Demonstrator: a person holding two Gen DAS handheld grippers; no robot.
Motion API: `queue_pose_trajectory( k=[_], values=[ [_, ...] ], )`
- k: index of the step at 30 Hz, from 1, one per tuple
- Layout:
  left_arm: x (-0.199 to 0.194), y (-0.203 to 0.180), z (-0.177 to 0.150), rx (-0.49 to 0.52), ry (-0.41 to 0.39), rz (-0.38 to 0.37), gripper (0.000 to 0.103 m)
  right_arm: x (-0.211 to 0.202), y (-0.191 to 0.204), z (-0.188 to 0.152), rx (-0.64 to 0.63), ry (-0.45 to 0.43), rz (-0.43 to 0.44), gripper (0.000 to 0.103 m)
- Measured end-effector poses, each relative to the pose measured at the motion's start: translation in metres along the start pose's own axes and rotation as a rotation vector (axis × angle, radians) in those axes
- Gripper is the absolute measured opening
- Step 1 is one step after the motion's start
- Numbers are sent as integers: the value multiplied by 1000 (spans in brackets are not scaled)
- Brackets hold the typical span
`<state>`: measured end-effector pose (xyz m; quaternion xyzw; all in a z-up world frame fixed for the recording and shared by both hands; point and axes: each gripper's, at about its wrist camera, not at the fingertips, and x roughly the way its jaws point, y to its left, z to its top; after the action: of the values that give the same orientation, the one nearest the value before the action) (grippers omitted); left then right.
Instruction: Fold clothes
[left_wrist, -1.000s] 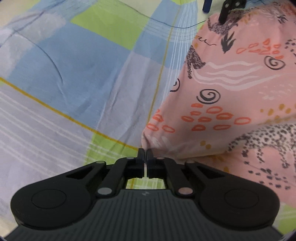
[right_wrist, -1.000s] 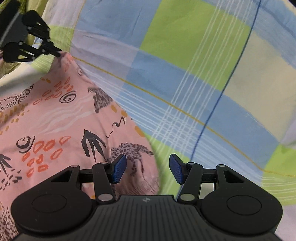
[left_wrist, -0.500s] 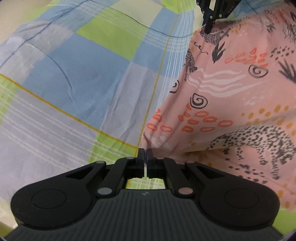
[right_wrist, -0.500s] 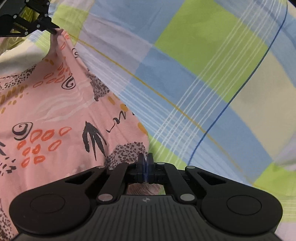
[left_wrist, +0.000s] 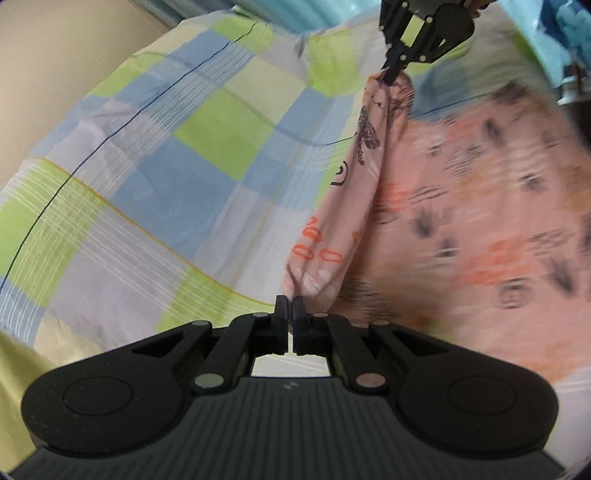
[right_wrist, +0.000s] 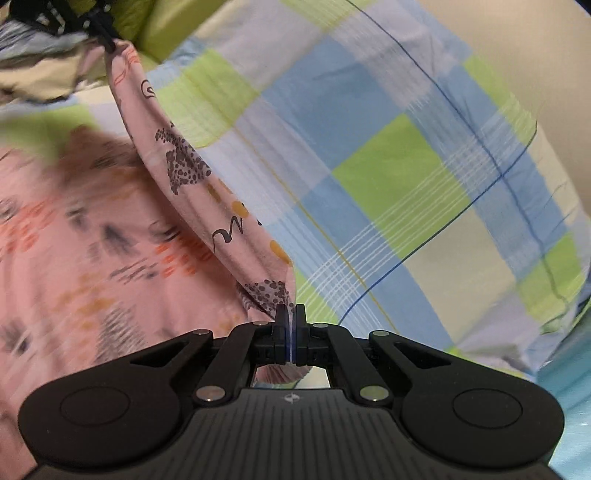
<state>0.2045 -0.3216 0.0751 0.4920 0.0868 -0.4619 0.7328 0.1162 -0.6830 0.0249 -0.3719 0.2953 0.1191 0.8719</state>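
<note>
Pink animal-print garment (left_wrist: 461, 206) hangs lifted above a checked bedsheet (left_wrist: 177, 177), its edge stretched between the left gripper (left_wrist: 290, 312) and right gripper (right_wrist: 290, 314), each clamped tight on a corner; lower cloth blurs.

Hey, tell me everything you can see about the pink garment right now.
The garment is thin, soft pink fabric printed with spotted animals, orange ovals, dark spirals and squiggles. It is lifted above the checked sheet, with one edge stretched between two pinched corners: the left tongs are shut on one, the right tongs on the other. The rest hangs down, motion-blurred, so its shape is unclear.
</note>
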Motion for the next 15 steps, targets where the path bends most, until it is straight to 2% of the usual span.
queue_pose_trajectory(
  k=[8, 15],
  values=[
    [-70, -85, 7, 14, -15, -96, 1, -69, 56, -21, -88, 24, -10, 0],
    [-87, -152, 14, 6, -22, -173, 1, -80, 105, -55, -177, 77, -9, 0]
  ],
)
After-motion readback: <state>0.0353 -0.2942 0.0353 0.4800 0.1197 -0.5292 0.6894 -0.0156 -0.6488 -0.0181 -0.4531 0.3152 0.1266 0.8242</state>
